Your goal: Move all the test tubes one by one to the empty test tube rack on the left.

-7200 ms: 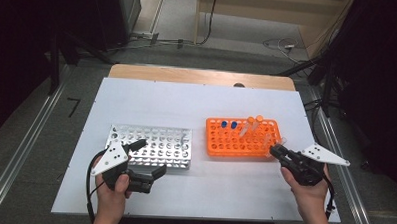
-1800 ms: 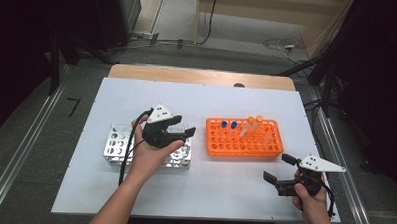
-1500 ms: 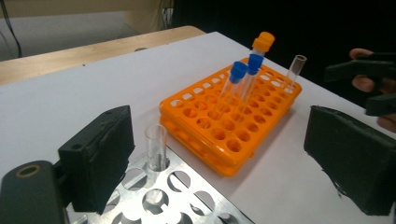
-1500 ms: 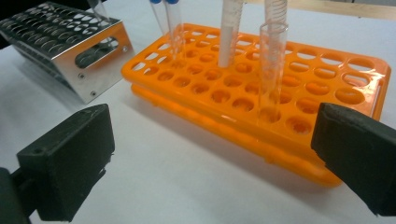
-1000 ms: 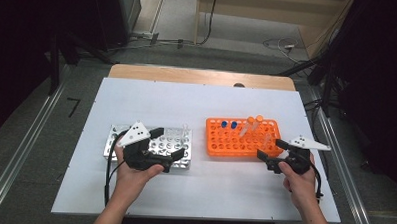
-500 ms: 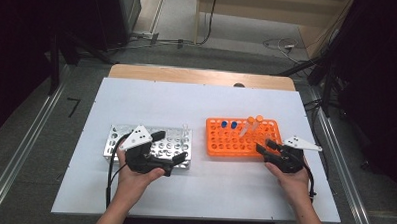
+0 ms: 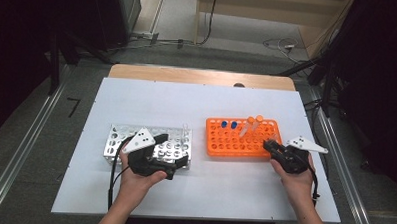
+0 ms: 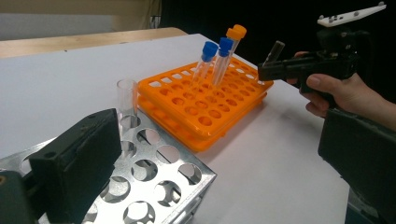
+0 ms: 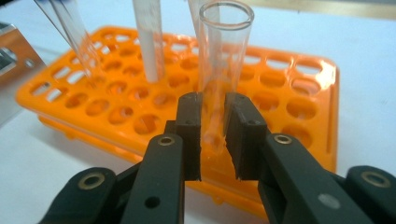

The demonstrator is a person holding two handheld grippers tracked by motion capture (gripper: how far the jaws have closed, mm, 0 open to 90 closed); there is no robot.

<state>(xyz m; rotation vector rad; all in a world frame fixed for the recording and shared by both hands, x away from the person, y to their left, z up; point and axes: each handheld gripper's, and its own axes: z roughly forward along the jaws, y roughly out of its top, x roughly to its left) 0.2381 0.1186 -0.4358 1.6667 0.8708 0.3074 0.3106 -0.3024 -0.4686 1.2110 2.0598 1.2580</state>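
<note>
Standing in a near-corner hole of the orange rack [image 9: 303,84], an uncapped clear tube [image 9: 219,70] is being clamped by the right gripper [image 9: 212,135], whose jaws have just been closing on it. One clear tube [image 8: 126,105] is already sitting in the metal rack [image 8: 163,177] on the desk [image 7: 187,101]; capped tubes [image 8: 217,58] are being left for later, while the left gripper [image 8: 224,154] is being held wide open above that rack.

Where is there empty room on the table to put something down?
The widest bare stretch of the white table lies behind the metal rack and orange rack, up to the wooden edge. The gap between the racks is narrow. The near strip between the two hands is free. It is crowded at the orange rack's right end, where the right gripper clamps a clear tube.
</note>
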